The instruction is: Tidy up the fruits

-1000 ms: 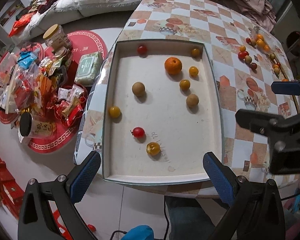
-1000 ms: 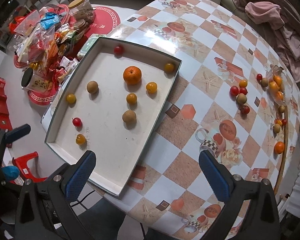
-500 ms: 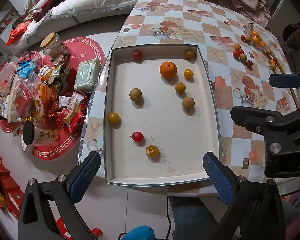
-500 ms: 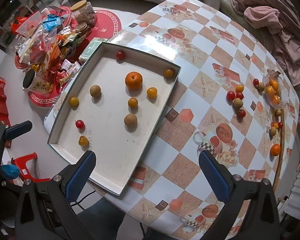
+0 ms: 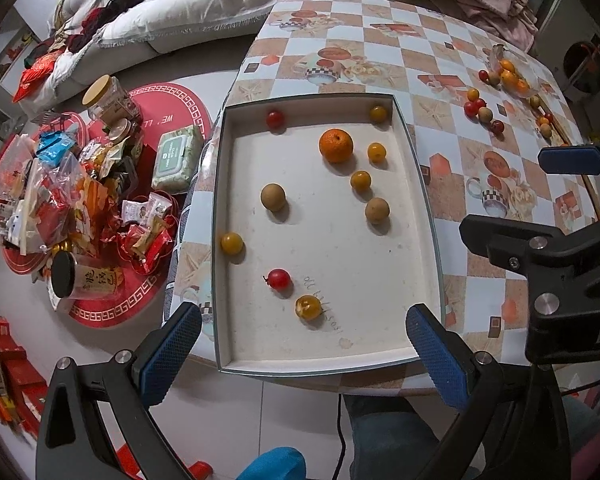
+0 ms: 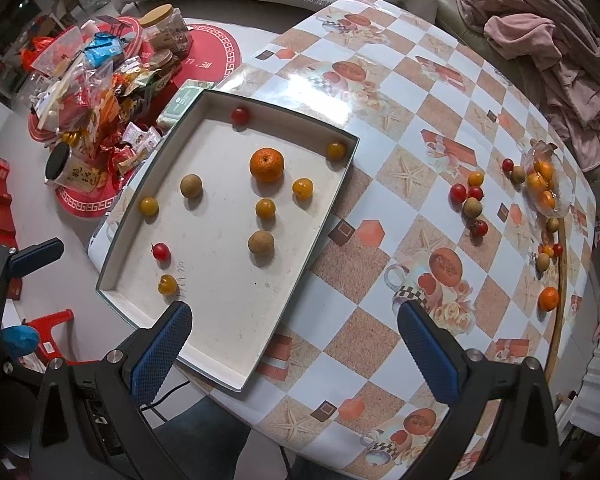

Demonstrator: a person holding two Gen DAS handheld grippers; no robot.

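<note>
Right now we hold both grippers above the near edge of the checkered table [image 6: 380, 184], each spread wide and gripping nothing: the left gripper [image 5: 304, 354] frames the near end of the shallow white tray [image 5: 424, 200], and the right gripper [image 6: 294, 350] hangs over the tray's near right corner and the tablecloth beside it. Inside the tray we see loose fruit, well apart from one another: an orange [image 5: 335, 145] toward the far end, a red cherry tomato [image 5: 275, 119] near the far wall, a yellow tomato [image 5: 378, 113] in the far right corner, two brown longans [image 5: 273, 197] [image 5: 377, 210] in the middle, a yellow tomato [image 5: 231, 243] against the left wall, and a red tomato [image 5: 279, 278] beside a yellow one [image 5: 307, 307] toward the near end. More fruit lies outside the tray on the far right of the table, including a small cluster of tomatoes and longans [image 6: 469, 202] and a lone orange [image 6: 548, 298] near the table edge. A heap of snack packets [image 5: 60, 200] sits on the floor to the left.
</note>
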